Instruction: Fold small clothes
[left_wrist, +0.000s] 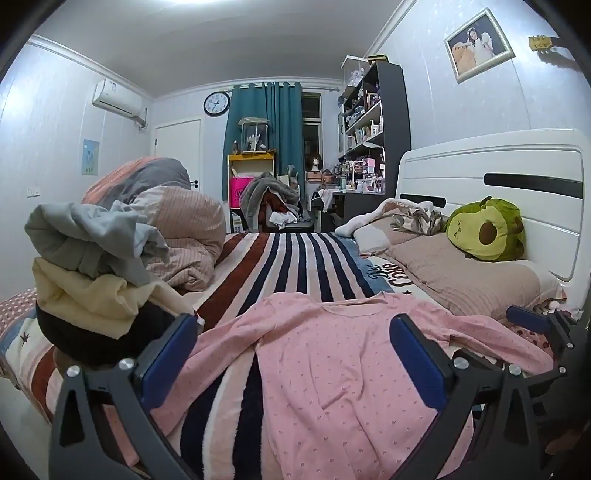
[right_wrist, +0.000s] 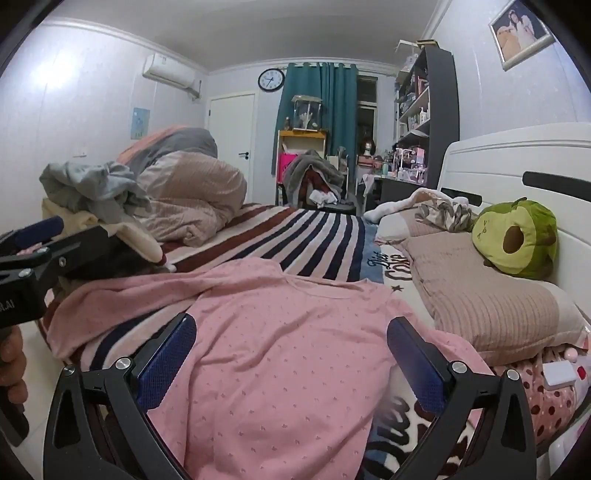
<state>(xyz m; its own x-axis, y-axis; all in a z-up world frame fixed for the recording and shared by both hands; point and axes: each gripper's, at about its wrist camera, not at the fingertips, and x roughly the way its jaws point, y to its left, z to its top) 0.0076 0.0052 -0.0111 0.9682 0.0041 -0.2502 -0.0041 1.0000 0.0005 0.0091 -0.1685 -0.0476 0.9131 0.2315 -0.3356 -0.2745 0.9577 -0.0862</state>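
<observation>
One pink top (left_wrist: 332, 369) lies spread on the striped blanket (left_wrist: 295, 258), straight ahead at my twelve o'clock, neckline toward the far end. My left gripper (left_wrist: 295, 354) hangs over it with its two blue-padded fingers wide apart, nothing between them but the cloth below. My right gripper (right_wrist: 291, 354) is the same: two fingers spread, over the pink fabric, gripping nothing. I cannot tell whether the finger tips touch the cloth.

From the right wrist view, one sleeve of the top runs out toward nine o'clock, under my left gripper's body. At ten o'clock sits one heap of clothes (left_wrist: 92, 266): I count a grey piece on top, a cream one under it and something black at the bottom. Beyond it, at eleven o'clock, is one bundled duvet (left_wrist: 177, 229). At two o'clock I see one avocado plush (left_wrist: 484, 229) resting against the white headboard (left_wrist: 517, 166), on top of one beige pillow (left_wrist: 461, 277).
</observation>
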